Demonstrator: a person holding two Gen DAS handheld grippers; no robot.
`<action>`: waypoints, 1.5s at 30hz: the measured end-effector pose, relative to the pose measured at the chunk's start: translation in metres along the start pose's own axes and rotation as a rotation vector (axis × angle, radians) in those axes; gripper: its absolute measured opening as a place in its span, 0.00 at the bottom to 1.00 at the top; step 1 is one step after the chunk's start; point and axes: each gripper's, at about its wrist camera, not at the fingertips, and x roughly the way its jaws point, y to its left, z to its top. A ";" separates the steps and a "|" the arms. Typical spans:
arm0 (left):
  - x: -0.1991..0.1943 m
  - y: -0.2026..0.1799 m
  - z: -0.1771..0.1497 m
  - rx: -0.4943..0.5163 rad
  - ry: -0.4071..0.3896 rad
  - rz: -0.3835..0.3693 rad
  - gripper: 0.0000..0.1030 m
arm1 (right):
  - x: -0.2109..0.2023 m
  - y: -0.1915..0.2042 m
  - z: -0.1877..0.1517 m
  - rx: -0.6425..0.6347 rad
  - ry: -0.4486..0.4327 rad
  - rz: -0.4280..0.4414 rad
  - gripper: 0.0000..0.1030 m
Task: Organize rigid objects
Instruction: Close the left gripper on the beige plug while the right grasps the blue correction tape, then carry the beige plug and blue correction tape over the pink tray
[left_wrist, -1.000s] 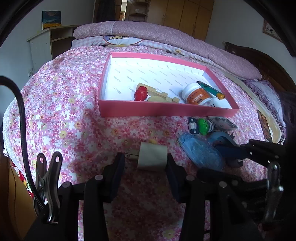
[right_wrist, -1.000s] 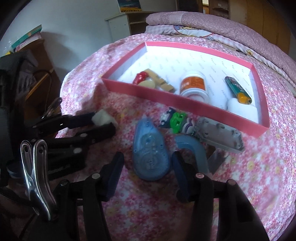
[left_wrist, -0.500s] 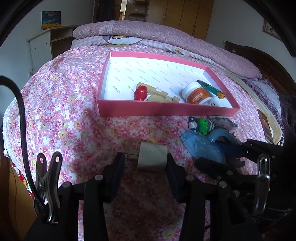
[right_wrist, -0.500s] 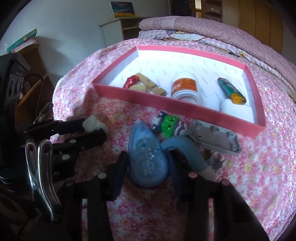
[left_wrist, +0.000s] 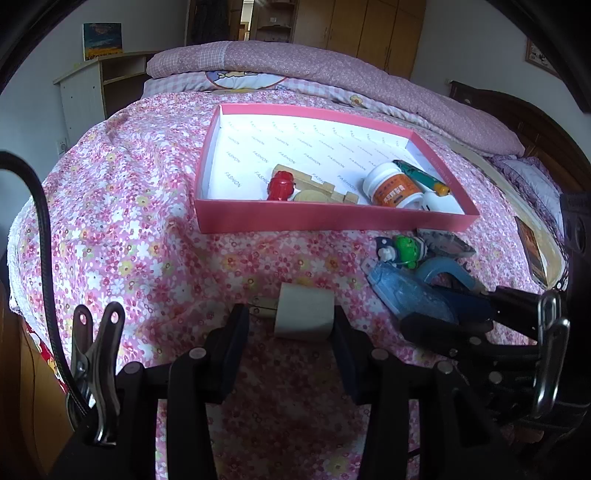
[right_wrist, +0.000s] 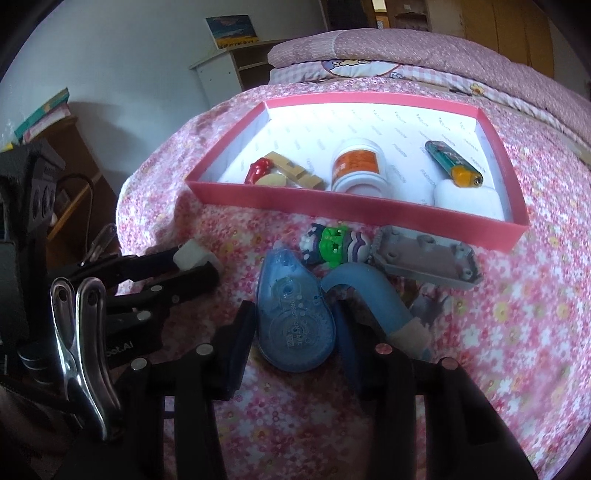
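Note:
A pink tray (left_wrist: 332, 218) (right_wrist: 354, 206) on the floral bedspread holds a red figure (left_wrist: 280, 185), wooden pieces, an orange-labelled jar (left_wrist: 393, 186) (right_wrist: 357, 168), a lighter (right_wrist: 452, 161) and a white case (right_wrist: 467, 197). My left gripper (left_wrist: 290, 325) has its jaws around a white plug adapter (left_wrist: 303, 316) (right_wrist: 192, 254) on the bed. My right gripper (right_wrist: 293, 326) has its jaws close around a blue correction-tape dispenser (right_wrist: 293, 314) (left_wrist: 406, 291), with its fingers beside the dispenser's flanks. I cannot tell whether either grip is firm.
In front of the tray lie a green toy figure (right_wrist: 334, 243) (left_wrist: 404, 249), a grey flat block (right_wrist: 424, 258) and a blue curved piece (right_wrist: 369, 291). A white shelf (left_wrist: 92, 85) and wooden furniture stand at the left; pillows lie beyond the tray.
My right gripper has moved forward over the blue dispenser and its jaws have narrowed around it. My left gripper and the adapter have stayed in place.

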 end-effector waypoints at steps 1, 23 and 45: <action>0.000 0.000 0.000 0.000 0.000 0.000 0.45 | -0.001 -0.001 0.000 0.007 -0.001 0.005 0.42; -0.022 -0.005 0.018 0.007 -0.049 -0.005 0.45 | -0.034 -0.016 0.006 0.100 -0.103 0.078 0.42; -0.004 -0.020 0.088 0.042 -0.088 -0.015 0.45 | -0.054 -0.046 0.060 0.103 -0.168 0.016 0.42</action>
